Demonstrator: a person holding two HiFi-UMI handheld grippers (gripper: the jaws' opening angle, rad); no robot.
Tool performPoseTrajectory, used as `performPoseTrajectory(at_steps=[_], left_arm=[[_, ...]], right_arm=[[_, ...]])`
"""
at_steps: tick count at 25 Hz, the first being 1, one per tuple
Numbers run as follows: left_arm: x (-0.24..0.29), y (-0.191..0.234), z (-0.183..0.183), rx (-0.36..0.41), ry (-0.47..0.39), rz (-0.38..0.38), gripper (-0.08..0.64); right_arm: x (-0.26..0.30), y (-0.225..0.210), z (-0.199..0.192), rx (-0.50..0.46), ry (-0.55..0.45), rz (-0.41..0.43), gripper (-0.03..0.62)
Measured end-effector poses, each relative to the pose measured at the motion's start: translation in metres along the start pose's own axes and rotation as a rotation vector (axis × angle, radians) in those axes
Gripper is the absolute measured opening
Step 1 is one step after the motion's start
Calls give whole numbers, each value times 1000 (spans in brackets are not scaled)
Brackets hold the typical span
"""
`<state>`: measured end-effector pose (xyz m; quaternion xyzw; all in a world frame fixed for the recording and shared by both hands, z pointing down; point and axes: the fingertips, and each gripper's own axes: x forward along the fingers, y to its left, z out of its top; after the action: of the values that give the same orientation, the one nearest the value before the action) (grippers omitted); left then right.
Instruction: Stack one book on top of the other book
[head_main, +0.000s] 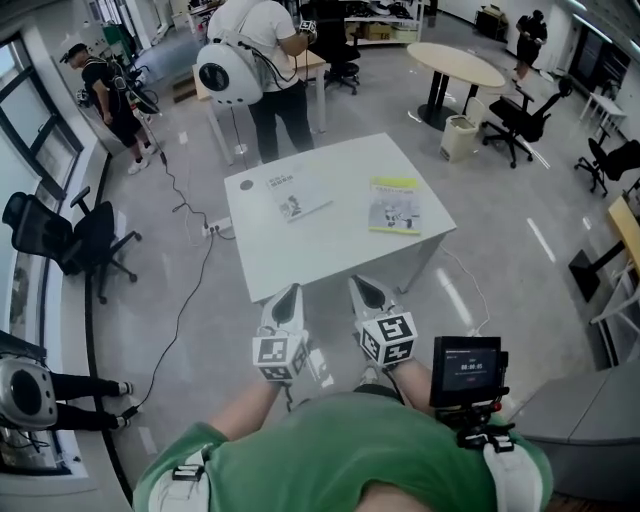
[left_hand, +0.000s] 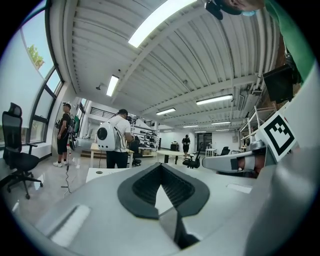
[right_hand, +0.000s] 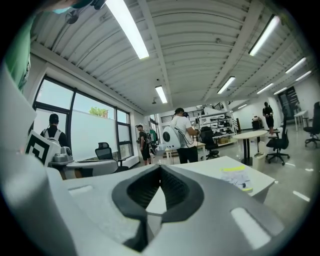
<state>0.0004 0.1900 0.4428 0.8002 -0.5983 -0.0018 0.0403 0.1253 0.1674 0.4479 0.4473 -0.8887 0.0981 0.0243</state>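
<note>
Two books lie apart on the white table (head_main: 330, 240): a white one (head_main: 291, 194) at the left and a yellow-green and white one (head_main: 395, 205) at the right. That second book (right_hand: 239, 177) also shows in the right gripper view. My left gripper (head_main: 291, 292) and my right gripper (head_main: 364, 286) hang side by side in front of the table's near edge, short of the books. Both are shut with nothing between their jaws. In the left gripper view my left gripper (left_hand: 161, 168) faces the table (left_hand: 105, 173); in its own view my right gripper (right_hand: 160, 170) faces the table too.
A person with a white backpack (head_main: 265, 60) stands just behind the table. Another person (head_main: 112, 95) stands at the far left by the windows. Office chairs (head_main: 70, 240) sit at the left, a round table (head_main: 455, 62) and a bin (head_main: 459, 138) at the back right. A cable (head_main: 185, 300) runs across the floor.
</note>
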Motion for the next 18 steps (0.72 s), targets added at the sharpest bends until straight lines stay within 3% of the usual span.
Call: performPoseTrajectory(at_steps=[9,18], left_arm=[[60,-21,8,1,26,79,8],[96,-41,2,11,72,152,8]], right_arm=[[25,-65,18,14,6,62,3],[40,-109,7,68,43,126,3]])
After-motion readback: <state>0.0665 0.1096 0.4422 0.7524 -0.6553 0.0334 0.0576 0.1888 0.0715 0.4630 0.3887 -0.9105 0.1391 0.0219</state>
